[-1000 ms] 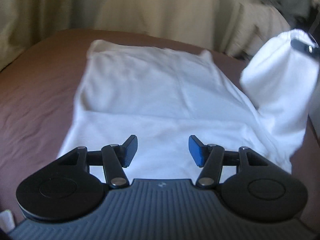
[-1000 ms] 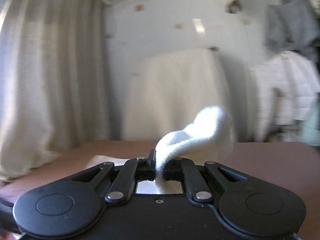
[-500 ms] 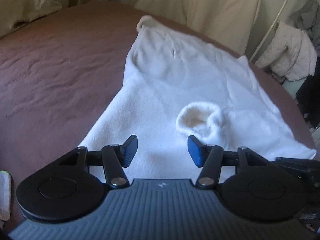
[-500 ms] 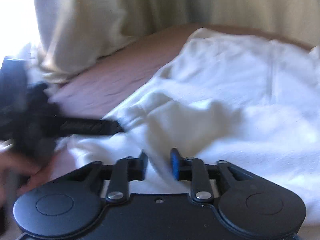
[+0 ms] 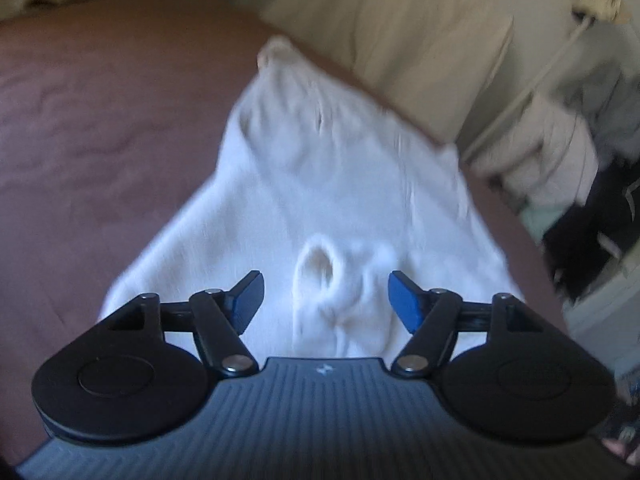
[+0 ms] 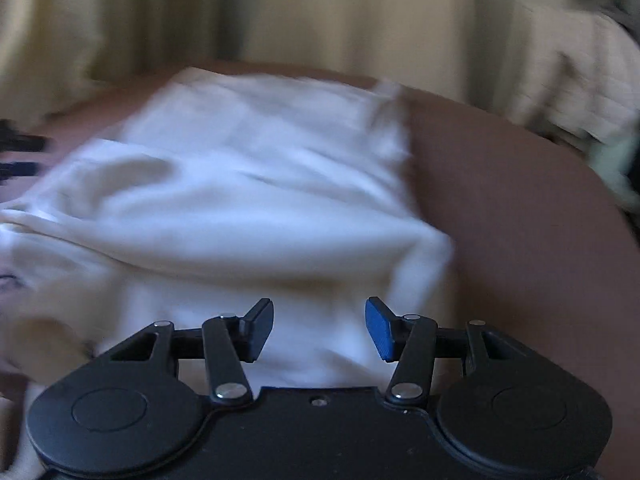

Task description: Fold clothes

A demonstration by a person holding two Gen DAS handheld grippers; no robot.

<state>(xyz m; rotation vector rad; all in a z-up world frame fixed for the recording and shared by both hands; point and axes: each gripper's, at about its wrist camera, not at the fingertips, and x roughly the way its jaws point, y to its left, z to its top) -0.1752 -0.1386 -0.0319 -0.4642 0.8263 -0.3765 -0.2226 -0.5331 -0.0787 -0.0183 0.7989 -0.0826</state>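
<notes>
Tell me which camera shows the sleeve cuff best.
The left wrist view: the sleeve cuff lies on the white garment, its round opening visible. The right wrist view shows only blurred folds of that garment, no cuff opening.

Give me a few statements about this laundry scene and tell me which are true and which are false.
1. The white garment lies on a brown bedspread. True.
2. The left gripper is clamped on the sleeve cuff. False: its jaws stand apart, and the cuff lies loose on the garment ahead of them.
3. The right gripper holds nothing. True: its jaws have just been opening and only the garment lies beyond them.
4. The garment is black. False: it is white.
5. Pale curtains hang behind the bed. True.
</notes>
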